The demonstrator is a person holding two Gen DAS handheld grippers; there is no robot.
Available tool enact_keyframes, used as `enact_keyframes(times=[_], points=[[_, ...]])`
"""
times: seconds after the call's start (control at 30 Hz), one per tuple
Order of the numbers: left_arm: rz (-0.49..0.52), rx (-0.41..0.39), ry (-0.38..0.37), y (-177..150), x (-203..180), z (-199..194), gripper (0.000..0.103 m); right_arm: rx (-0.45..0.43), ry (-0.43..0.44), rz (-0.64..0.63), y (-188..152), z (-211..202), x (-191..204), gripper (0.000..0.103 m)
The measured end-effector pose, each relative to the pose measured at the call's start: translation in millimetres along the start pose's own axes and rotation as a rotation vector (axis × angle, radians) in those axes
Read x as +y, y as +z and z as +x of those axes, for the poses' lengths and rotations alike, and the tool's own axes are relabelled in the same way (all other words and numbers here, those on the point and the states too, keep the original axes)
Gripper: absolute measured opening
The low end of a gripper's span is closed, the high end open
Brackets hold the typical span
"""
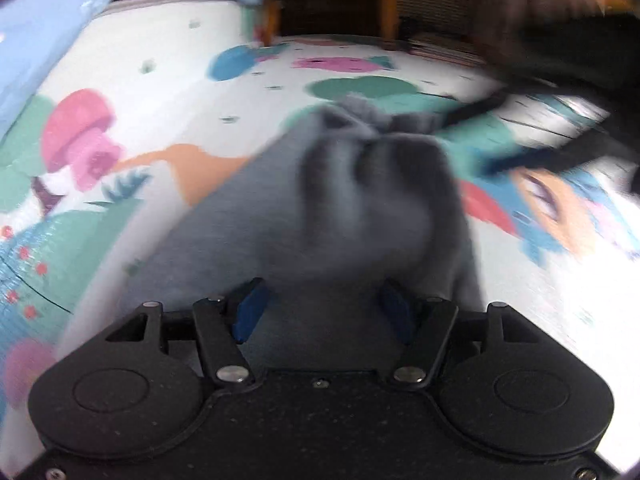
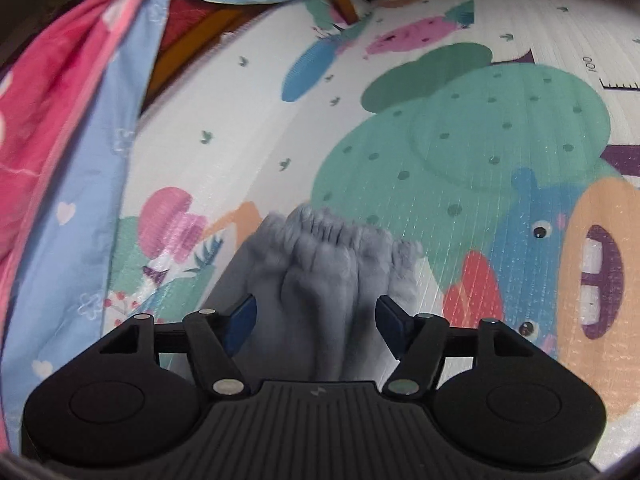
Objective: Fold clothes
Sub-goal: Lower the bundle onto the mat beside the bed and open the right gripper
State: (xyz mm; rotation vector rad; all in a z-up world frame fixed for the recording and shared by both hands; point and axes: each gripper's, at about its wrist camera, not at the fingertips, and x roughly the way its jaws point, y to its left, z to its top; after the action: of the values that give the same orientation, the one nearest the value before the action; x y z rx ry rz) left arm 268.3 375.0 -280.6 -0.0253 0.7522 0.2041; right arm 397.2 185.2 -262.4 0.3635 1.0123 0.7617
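Grey knit fabric, a soft garment [image 2: 320, 280] with a gathered elastic edge, is the only item of clothing under handling, and it sits above a printed play mat [image 2: 460, 152] patterned with a green cactus and cartoon figures. Right wrist view: the right gripper [image 2: 316, 320] has its blue-padded fingers [image 2: 240, 320] standing apart, with the bunched grey cloth rising between them; whether the pads actually pinch the cloth cannot be told, since the fabric passes down behind the tool body. Left wrist view: heavily motion-blurred; the left gripper [image 1: 324, 312] likewise shows its fingers [image 1: 250, 312] spread, with the grey garment [image 1: 360, 208] draped in front and between them, and grip cannot be confirmed there either. A dark strap-like shape [image 1: 540, 152] crosses the mat at upper right in that view; too smeared to identify. Pink and light-blue bedding [image 2: 80, 120] hangs along the left margin of the right view, apart from the garment. Assessment of progress: the garment is crumpled and gathered, not laid flat, with no crease or squared edge visible, so folding appears to be at an early stage. Remaining, by my judgement: spread the piece flat on the mat, align the edges, fold and set down. No finished folded items are visible in either view.
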Motion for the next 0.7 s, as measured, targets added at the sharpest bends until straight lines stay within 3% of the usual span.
enact_keyframes(times=[0.17, 0.27, 0.33, 0.53, 0.6, 0.7], points=[[-0.047, 0.011, 0.138, 23.9, 46.5, 30.8, 0.067, 0.042, 0.015, 0.032, -30.2, -18.6, -20.1, 0.068], [-0.142, 0.024, 0.223, 26.7, 75.2, 32.7, 0.066, 0.071, 0.012, 0.045, -51.4, -32.5, -29.5, 0.068], [-0.153, 0.022, 0.206, 20.3, 83.9, 26.4, 0.066, 0.084, 0.019, 0.030, -63.8, -46.7, -32.4, 0.068], [-0.204, -0.084, 0.048, 6.1, 74.7, -22.0, 0.065, 0.112, 0.007, -0.018, -95.6, -92.9, -33.3, 0.072], [-0.172, -0.015, 0.036, -7.9, 62.2, -7.8, 0.067, 0.116, -0.001, -0.030, -105.9, -110.4, -28.8, 0.075], [-0.261, -0.023, 0.025, -4.3, 63.1, -25.1, 0.068, 0.137, -0.031, -0.072, -119.5, -142.4, -17.1, 0.080]])
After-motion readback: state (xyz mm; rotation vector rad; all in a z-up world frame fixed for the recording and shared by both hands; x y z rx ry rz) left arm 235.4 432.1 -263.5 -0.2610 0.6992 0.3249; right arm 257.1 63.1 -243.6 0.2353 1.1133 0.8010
